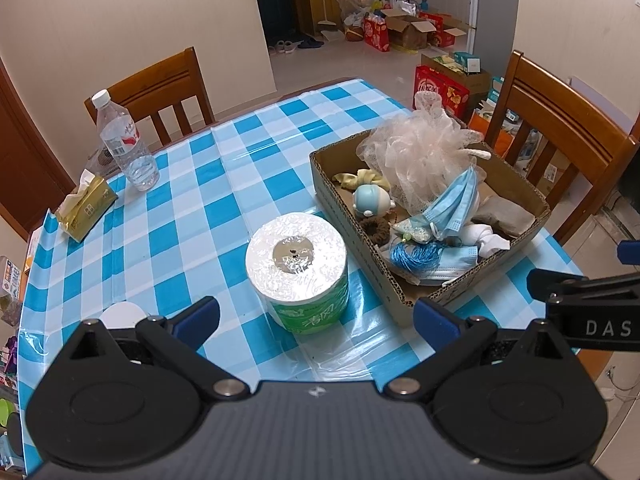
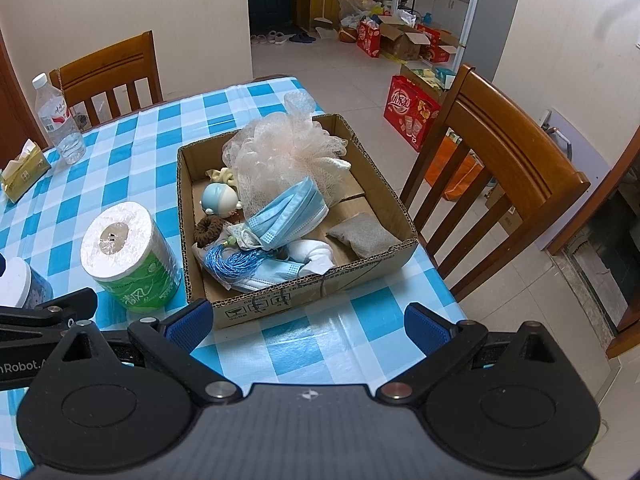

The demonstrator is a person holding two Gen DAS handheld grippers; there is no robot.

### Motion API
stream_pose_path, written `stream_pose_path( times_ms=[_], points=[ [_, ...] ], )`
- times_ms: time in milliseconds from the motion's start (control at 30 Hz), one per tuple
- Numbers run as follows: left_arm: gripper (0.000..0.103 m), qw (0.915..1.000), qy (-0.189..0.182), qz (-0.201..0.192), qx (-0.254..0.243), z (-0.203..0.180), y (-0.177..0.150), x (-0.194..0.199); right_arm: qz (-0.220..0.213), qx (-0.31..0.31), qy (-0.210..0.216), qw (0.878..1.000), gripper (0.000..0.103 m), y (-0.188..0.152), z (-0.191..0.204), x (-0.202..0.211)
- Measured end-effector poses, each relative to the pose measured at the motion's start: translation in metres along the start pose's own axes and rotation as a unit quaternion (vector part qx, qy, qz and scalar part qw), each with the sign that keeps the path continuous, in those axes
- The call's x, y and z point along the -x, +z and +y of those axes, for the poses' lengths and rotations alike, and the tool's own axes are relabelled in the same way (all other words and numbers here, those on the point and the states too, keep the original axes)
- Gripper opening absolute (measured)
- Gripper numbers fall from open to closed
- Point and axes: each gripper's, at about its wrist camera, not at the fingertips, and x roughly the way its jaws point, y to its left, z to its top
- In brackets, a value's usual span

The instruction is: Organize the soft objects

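Note:
A shallow cardboard box (image 1: 356, 216) (image 2: 304, 296) sits on the blue checked table. It holds a peach mesh bath pouf (image 1: 420, 152) (image 2: 280, 152), blue face masks (image 1: 456, 200) (image 2: 288, 212), a small blue-capped doll (image 1: 370, 200) (image 2: 218, 198), a brown scrunchie (image 2: 208, 230), a blue tassel (image 2: 232, 262), a white sock (image 2: 316, 256) and a grey pad (image 2: 364, 234). A wrapped toilet paper roll (image 1: 298, 268) (image 2: 128, 256) stands left of the box. My left gripper (image 1: 316, 320) is open just before the roll. My right gripper (image 2: 308, 328) is open before the box's near wall.
A water bottle (image 1: 124, 140) (image 2: 58, 120) and a tissue pack (image 1: 86, 208) (image 2: 24, 174) stand at the table's far left. A white-lidded jar (image 2: 20, 284) is near the left gripper. Wooden chairs (image 1: 560, 140) (image 2: 492, 184) flank the table; boxes and bags lie on the floor beyond.

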Motion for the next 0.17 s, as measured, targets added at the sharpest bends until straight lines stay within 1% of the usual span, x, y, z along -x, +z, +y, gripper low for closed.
stream_pose_path(
  times_ms=[167],
  points=[
    [0.102,1.0000,0.000,0.003,0.000,0.0014,-0.0034,-0.0038,0.002,0.001,0.000,1.000,0.103,-0.0003,-0.0005,-0.0021]
  ],
)
